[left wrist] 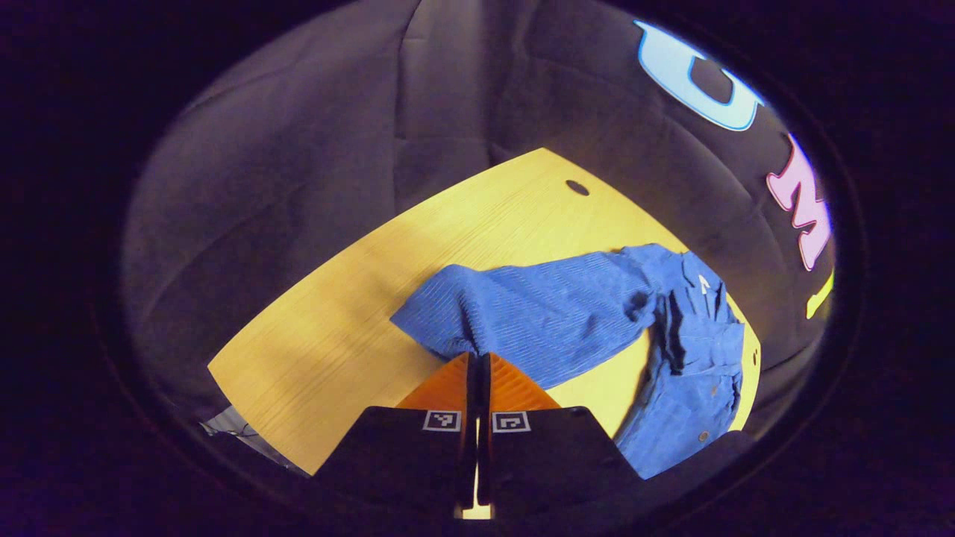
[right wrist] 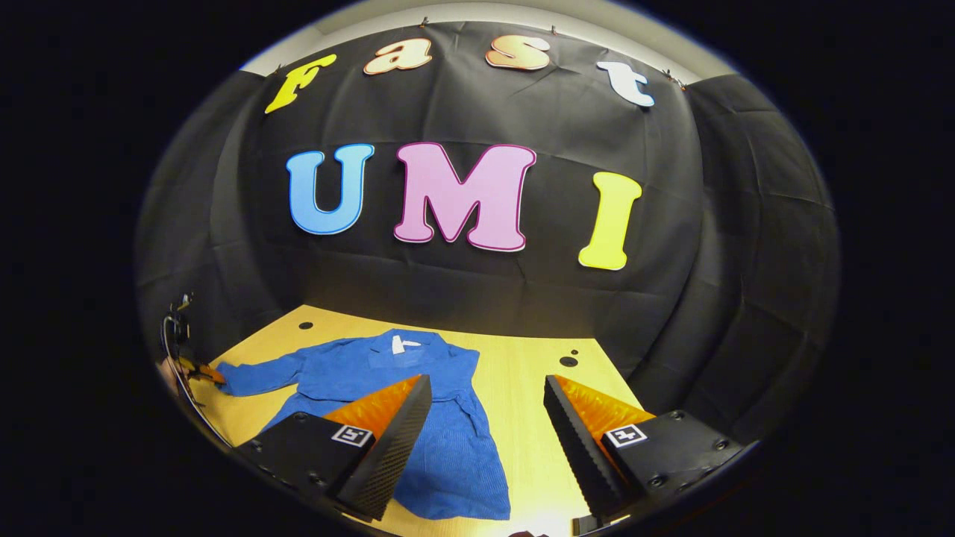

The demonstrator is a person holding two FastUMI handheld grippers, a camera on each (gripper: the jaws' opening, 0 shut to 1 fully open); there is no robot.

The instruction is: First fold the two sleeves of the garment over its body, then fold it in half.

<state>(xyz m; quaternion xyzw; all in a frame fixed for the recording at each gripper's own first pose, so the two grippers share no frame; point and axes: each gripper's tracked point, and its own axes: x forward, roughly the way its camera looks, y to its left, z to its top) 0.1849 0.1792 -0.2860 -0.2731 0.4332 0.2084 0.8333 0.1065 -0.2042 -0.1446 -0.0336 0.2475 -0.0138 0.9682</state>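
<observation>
Left gripper point(left wrist: 477, 362) pinches sleeve point(left wrist: 522, 313); right gripper point(right wrist: 485, 388) spread above garment point(right wrist: 448, 440).

The left gripper point(left wrist: 477, 365) has its two orange fingers pressed together, their tips pinching the sleeve point(left wrist: 522, 313) just ahead of them. The right gripper point(right wrist: 485, 403) has its fingers spread wide apart, nothing between them. Far off to its left, the left gripper point(right wrist: 200, 371) shows small, with a hand point(right wrist: 170, 373) behind it.

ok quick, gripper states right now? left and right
Left gripper: closed, pinching the cuff end of the blue shirt's sleeve.
Right gripper: open, holding nothing, above the shirt body.
</observation>
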